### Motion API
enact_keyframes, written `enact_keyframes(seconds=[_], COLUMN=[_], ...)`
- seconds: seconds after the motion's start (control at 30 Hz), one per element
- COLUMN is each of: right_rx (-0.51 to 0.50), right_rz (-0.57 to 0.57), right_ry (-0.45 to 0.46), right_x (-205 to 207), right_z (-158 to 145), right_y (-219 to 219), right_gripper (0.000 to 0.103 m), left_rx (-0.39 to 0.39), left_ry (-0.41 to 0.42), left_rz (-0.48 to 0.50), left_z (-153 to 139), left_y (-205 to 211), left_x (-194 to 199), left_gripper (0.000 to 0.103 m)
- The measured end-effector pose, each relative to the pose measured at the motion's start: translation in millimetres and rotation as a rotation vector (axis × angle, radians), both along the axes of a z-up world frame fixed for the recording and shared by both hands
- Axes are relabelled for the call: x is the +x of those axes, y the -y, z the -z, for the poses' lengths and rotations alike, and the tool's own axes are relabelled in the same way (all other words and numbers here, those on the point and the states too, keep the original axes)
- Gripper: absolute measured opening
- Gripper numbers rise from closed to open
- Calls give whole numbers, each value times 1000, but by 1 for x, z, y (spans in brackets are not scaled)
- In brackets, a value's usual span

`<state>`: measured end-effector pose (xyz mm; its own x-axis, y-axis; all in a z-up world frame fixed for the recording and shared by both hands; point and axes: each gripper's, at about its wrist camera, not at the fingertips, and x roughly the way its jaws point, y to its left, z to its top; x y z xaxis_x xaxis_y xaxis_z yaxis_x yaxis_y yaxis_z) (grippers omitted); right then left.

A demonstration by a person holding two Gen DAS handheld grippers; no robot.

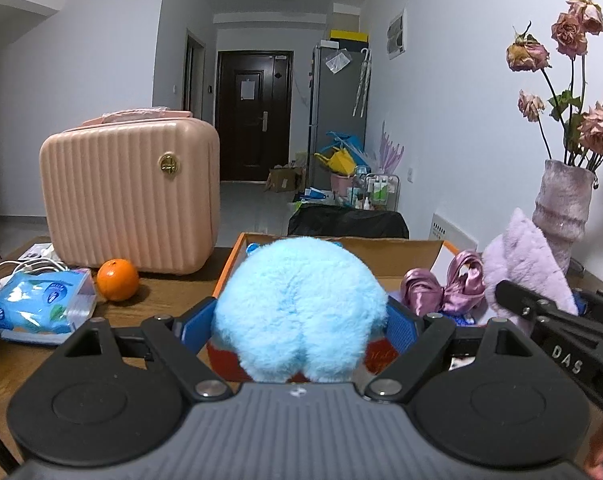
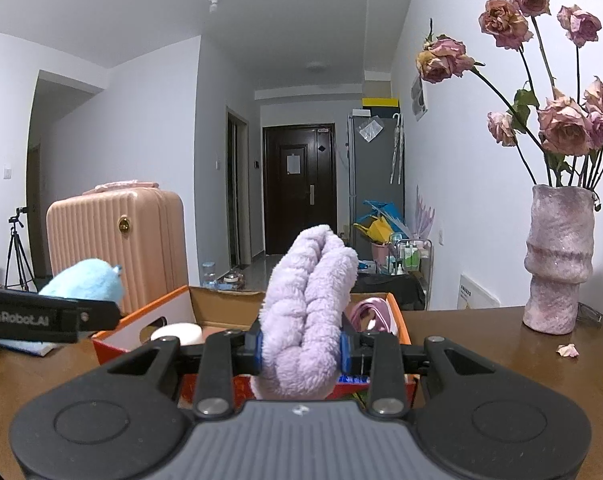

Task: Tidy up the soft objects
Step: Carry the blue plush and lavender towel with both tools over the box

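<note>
The fluffy blue plush ball (image 1: 301,304) sits clamped between the left gripper (image 1: 299,322) pads above the orange cardboard box (image 1: 401,245), while at its three o'clock the right gripper (image 2: 301,350) squeezes a lilac fleece cloth (image 2: 307,304), vase of dried roses (image 2: 557,260) beyond.

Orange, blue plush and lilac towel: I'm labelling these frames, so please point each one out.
orange (image 1: 117,279), left wrist view, middle of its peel.
blue plush (image 1: 299,304), left wrist view, centre of its fluffy back.
lilac towel (image 2: 307,312), right wrist view, middle of the folded roll.
</note>
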<state>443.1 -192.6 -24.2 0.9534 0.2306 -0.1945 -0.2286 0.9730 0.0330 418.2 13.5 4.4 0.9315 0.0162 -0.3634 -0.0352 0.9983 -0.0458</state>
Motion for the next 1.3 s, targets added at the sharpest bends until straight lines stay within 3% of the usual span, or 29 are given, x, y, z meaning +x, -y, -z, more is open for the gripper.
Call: enact_keyframes(seconds=[1.3], right_rx=[-26], right_rz=[11], right_ry=[-44], right_x=[104], right_z=[8], right_y=[-42], right_gripper=[32], left_rx=[-68], left_ry=[19], left_rz=[-46], left_z=[-6], left_y=[-7], left_x=[106], left_gripper=[86])
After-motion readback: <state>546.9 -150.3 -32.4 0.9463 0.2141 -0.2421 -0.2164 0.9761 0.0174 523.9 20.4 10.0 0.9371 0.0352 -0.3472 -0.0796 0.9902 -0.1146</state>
